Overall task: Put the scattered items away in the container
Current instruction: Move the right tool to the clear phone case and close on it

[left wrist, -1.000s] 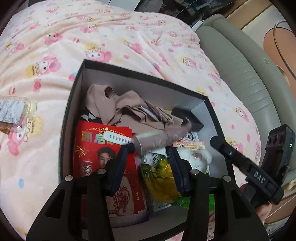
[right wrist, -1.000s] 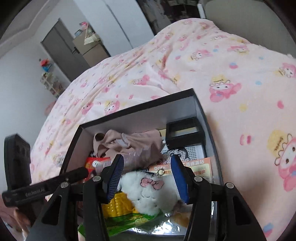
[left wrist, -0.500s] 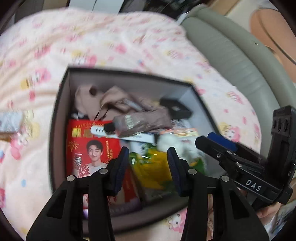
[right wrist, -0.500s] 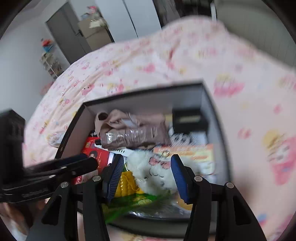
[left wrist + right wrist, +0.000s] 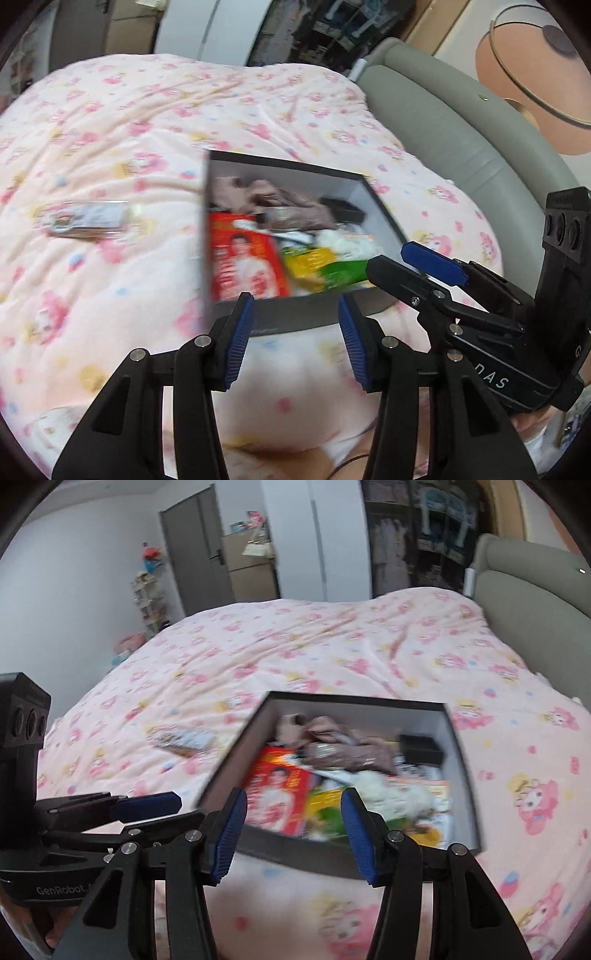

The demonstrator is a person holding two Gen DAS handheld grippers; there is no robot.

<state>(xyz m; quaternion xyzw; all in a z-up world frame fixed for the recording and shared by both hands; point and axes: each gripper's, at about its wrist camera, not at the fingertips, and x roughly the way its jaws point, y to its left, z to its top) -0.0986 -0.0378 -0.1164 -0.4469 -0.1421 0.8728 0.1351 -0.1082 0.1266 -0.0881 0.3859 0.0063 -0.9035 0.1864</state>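
A black box (image 5: 295, 320) (image 5: 236, 753) sits on the pink bed. It holds a red magazine (image 5: 242, 266) (image 5: 277, 790), beige cloth (image 5: 258, 192) (image 5: 332, 746), a yellow-green packet (image 5: 317, 262) (image 5: 325, 805) and a white plush (image 5: 343, 240) (image 5: 388, 794). A clear plastic packet (image 5: 86, 221) (image 5: 184, 740) lies on the blanket left of the box. My left gripper (image 5: 293, 339) is open and empty, near the box's front wall. My right gripper (image 5: 291, 836) is open and empty, above the box's front edge; it also shows in the left wrist view (image 5: 417, 264).
The pink patterned blanket (image 5: 110, 129) (image 5: 332, 635) covers the bed. A grey padded headboard (image 5: 461, 122) (image 5: 535, 598) runs along the right. A door (image 5: 192, 557), shelves and a wardrobe stand behind the bed.
Both grippers have pulled back and up from inside the box to its front side. The left one let go of the brown tube, which now lies in the box.
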